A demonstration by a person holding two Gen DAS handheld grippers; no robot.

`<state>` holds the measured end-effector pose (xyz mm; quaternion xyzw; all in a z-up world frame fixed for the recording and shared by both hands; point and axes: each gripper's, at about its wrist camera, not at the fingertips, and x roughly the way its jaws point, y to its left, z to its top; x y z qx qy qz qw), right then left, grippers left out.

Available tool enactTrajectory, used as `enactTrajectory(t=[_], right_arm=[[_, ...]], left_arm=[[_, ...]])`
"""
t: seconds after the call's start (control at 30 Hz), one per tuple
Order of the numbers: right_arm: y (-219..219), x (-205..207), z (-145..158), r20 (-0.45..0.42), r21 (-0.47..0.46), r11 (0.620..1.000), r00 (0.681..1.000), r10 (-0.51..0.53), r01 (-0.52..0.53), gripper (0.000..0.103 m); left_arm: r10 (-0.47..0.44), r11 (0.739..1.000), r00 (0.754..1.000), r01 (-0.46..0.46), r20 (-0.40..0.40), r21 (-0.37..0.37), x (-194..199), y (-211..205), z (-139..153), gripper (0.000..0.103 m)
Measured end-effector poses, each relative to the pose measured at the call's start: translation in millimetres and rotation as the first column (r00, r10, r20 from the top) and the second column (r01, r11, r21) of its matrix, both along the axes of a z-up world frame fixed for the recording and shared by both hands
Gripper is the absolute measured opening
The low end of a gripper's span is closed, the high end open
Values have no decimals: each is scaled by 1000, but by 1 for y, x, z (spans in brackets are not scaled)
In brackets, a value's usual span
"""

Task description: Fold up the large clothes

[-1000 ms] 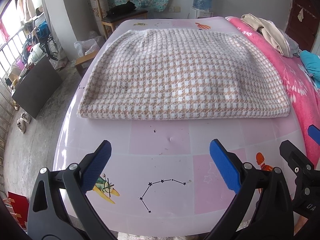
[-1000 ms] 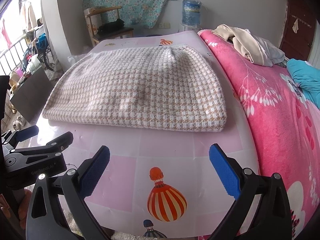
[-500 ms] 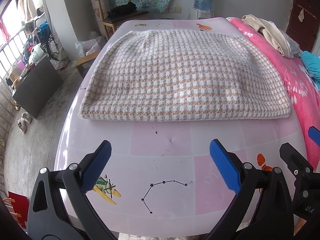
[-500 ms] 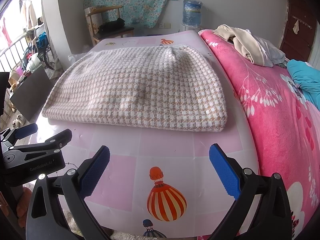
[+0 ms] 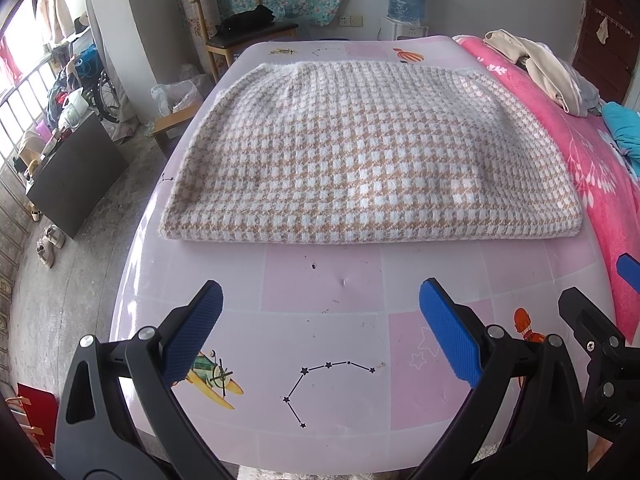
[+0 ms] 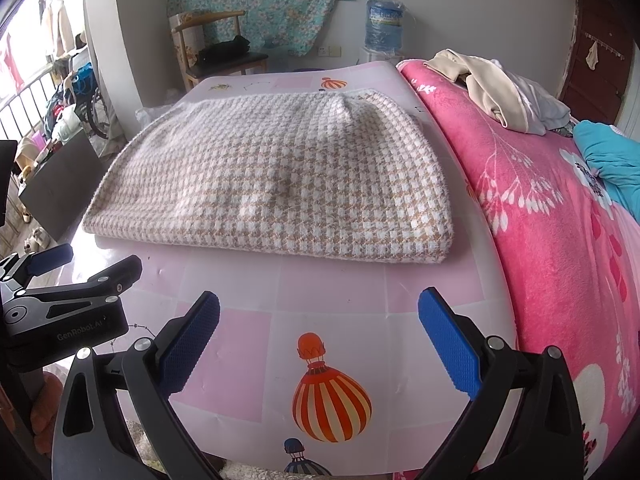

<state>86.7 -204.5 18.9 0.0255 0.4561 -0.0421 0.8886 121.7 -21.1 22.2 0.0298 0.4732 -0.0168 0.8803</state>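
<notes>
Both tools look alike: the left gripper [image 5: 320, 334] and right gripper [image 6: 319, 338] have glossy black plastic arms with triangular cut-outs, silver pivot screws, and blue, diamond-textured finger pads [image 6: 450, 344]. One black body carries pale "GenRobot.AI" lettering.

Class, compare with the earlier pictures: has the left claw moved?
Yes, slightly: the left claw has drifted left, since the checked garment and star print sit further right.

In front of the folded checked garment [image 5: 360, 152] a bare strip of pink mat [image 5: 320, 292] is left free. To its right the way is closed by the pink blanket [image 6: 552, 216]; beige clothes [image 6: 484, 84] are piled there.
</notes>
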Motion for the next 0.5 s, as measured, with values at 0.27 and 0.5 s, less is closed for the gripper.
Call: enactTrajectory(t=[0.27,0.5], right_arm=[[-1,1,-1,-3,-2,1000,1000,3,-3,97],[-1,1,-1,-4,-3,1000,1000,5,-5,97]], left_arm=[[0,1000,1000,0,1,0,1,1,1,95],[0,1000,1000,0,0,1,1,0,1,95]])
